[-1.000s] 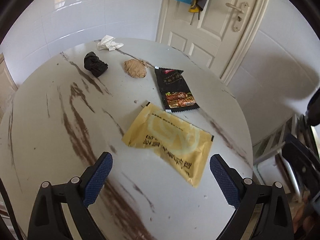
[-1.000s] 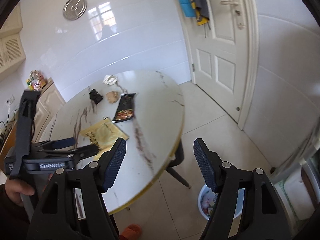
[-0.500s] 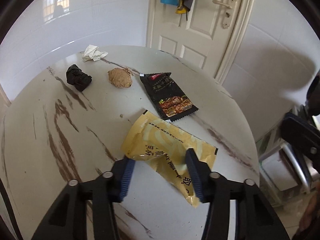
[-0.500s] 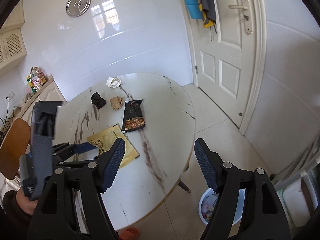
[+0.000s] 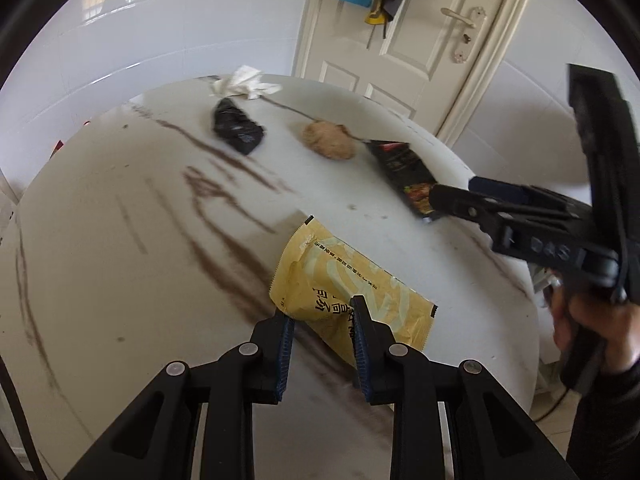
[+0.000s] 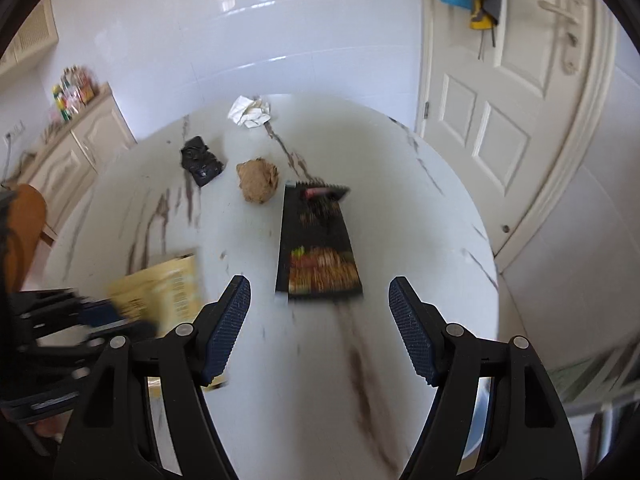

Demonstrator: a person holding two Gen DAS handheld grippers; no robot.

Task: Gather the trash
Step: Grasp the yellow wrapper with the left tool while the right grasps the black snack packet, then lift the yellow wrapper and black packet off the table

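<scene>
My left gripper (image 5: 322, 314) is shut on the near edge of a crumpled yellow wrapper (image 5: 340, 276) lying on the round marble table (image 5: 120, 260). My right gripper (image 6: 320, 300) is open just above the near end of a black snack wrapper (image 6: 318, 240), which also shows in the left wrist view (image 5: 404, 168). The right gripper appears from the side in the left wrist view (image 5: 452, 200). Farther back lie a brown paper ball (image 6: 258, 180), a black crumpled wad (image 6: 200, 162) and a white tissue (image 6: 250, 111).
A white door (image 6: 508, 100) stands behind the table on the right. A cabinet (image 6: 80, 140) with bottles stands at the left, and a wooden chair back (image 6: 22, 224) is at the table's left edge.
My left gripper closed onto the yellow wrapper and bunched its edge. My right gripper swung from beside the table to over the table, close to the black snack wrapper.
</scene>
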